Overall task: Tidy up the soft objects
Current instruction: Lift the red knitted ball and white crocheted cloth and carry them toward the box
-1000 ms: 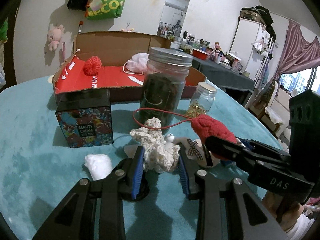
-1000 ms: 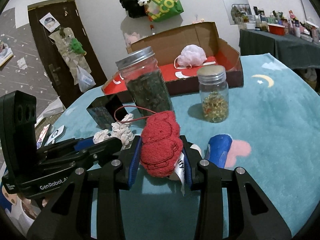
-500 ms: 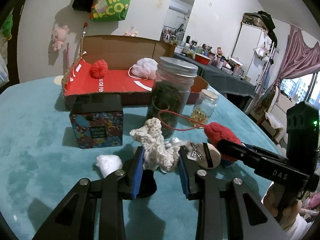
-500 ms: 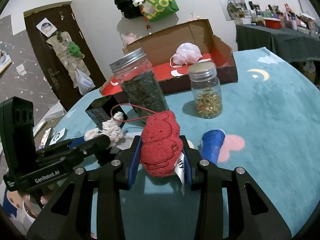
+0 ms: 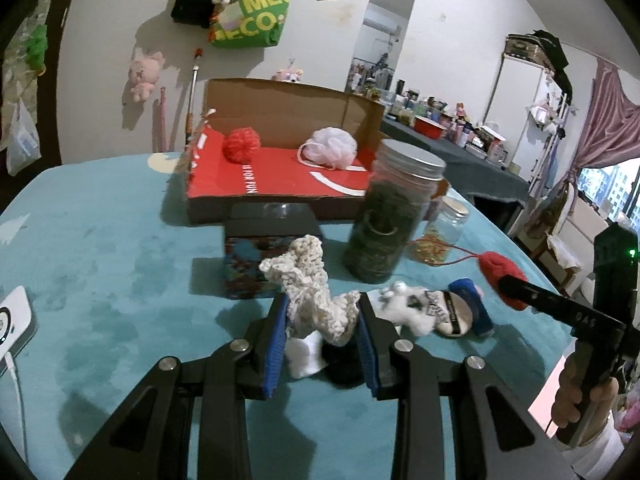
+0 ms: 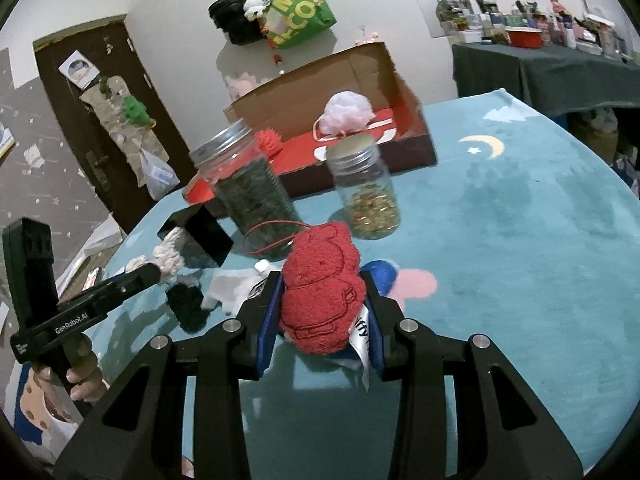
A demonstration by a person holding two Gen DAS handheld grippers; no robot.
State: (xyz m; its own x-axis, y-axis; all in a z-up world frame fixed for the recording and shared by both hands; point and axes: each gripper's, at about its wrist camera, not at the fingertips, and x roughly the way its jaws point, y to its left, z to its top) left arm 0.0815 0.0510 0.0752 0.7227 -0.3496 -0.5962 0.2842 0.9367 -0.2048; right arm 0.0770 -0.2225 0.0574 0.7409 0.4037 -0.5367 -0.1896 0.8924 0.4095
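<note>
My left gripper [image 5: 322, 320] is shut on a cream crocheted piece [image 5: 310, 288], held just above the teal table. My right gripper [image 6: 322, 308] is shut on a red plush toy [image 6: 322, 284] with a red cord loop and a white tag. That red plush toy [image 5: 500, 270] also shows at the right of the left wrist view. Behind the jars an open cardboard box [image 5: 280, 184] with a red floor holds a red knitted ball [image 5: 241, 145] and a pale pink mesh puff [image 5: 334, 148]. A white soft lump [image 5: 304, 354] and a black soft lump [image 5: 344, 362] lie under the left gripper.
A tall jar with dark contents [image 5: 394, 216], a small jar with yellow bits [image 6: 366, 192] and a black-lidded patterned tin [image 5: 260, 252] stand before the box. A white plush, a round compact [image 5: 450, 314] and a blue roll [image 5: 474, 306] lie nearby. A phone [image 5: 12, 320] rests at the left edge.
Both grippers rose a little and moved toward the box with their loads. The cream piece came off the table, and the white and black lumps beneath it now show.
</note>
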